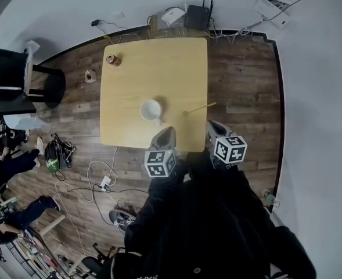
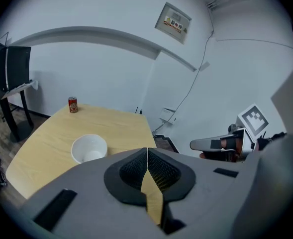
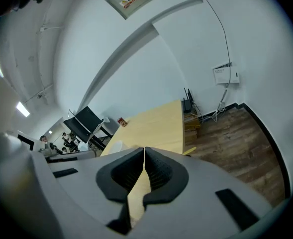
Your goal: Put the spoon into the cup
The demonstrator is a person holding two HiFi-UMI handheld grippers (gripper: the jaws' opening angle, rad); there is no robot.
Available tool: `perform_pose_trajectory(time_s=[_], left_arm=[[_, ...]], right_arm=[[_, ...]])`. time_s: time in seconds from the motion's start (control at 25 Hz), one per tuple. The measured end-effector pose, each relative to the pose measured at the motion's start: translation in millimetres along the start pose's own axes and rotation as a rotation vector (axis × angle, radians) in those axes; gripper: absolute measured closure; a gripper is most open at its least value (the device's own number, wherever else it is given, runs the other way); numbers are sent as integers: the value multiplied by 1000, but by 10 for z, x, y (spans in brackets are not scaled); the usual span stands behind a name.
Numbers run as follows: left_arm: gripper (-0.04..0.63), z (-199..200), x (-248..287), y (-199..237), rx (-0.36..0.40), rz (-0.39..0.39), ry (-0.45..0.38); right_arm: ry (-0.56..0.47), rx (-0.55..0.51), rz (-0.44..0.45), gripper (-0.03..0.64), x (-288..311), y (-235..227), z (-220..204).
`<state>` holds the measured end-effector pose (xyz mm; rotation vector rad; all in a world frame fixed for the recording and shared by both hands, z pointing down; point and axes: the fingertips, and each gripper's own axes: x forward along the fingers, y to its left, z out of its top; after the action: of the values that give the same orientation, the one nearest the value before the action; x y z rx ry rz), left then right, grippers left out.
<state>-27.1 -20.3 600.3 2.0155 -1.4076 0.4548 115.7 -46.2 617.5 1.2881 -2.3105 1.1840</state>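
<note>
A white cup (image 1: 151,110) stands near the front middle of the yellow table (image 1: 153,74). To its right lies a thin yellow spoon (image 1: 200,108), close to the table's right edge. My left gripper (image 1: 166,132) hangs over the front edge just below the cup, shut and empty. My right gripper (image 1: 212,125) is off the front right corner, below the spoon, also shut with nothing in it. In the left gripper view the cup (image 2: 89,148) sits left of the shut gripper (image 2: 147,151). The right gripper view shows its shut gripper (image 3: 144,151) and one end of the spoon (image 3: 190,151).
A red can (image 1: 113,60) stands at the table's far left corner. A router and cables (image 1: 195,17) lie on the floor behind the table. A black stand (image 1: 11,80) is at the left. More cables and bags (image 1: 95,182) lie on the wooden floor at the front left.
</note>
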Motion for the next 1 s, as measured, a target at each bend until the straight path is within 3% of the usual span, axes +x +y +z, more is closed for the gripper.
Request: perform_pose_trajectory(time_s=[0.28, 0.72, 1.0], left_arm=[[561, -246, 401, 23, -30, 6, 73], [561, -484, 872, 146, -48, -29, 177], [561, -439, 1112, 296, -47, -35, 185]], right_arm=[[41, 110, -58, 574, 305, -623, -91], [44, 373, -175, 505, 866, -1423, -229], [34, 489, -168, 465, 1163, -1627, -301]])
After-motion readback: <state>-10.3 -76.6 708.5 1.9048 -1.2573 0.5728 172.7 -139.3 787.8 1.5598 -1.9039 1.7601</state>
